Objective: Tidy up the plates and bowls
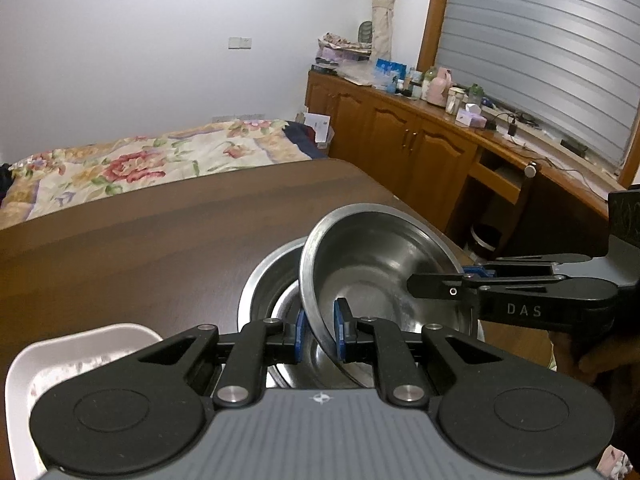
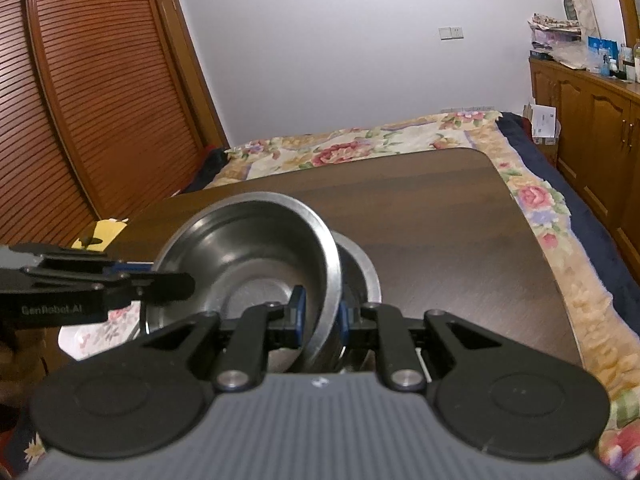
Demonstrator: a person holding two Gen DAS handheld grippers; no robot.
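While both grippers, left (image 1: pixel 320 330) and right (image 2: pixel 322 322), are pinching opposite rims of the tilted steel bowl (image 1: pixel 376 264) above a second bowl (image 1: pixel 268 280) | we are judging it light, stiff, slippery: rim grips suit.

A brushed stainless-steel bowl (image 1: pixel 380 264), dull-sheened with soft reflections, tilts over a second steel bowl (image 1: pixel 264 280) on the dark, smooth wood-grain counter (image 1: pixel 160 248). A glossy white plate (image 1: pixel 80 352) sits at the counter's near edge. Both tools, left (image 1: pixel 320 330) and right (image 2: pixel 322 316), show matt black plastic arms, blue rubbery pads and ribbed grey housing. Behind, a floral cloth bedspread (image 1: pixel 140 160) and varnished wooden cabinets (image 1: pixel 400 136).
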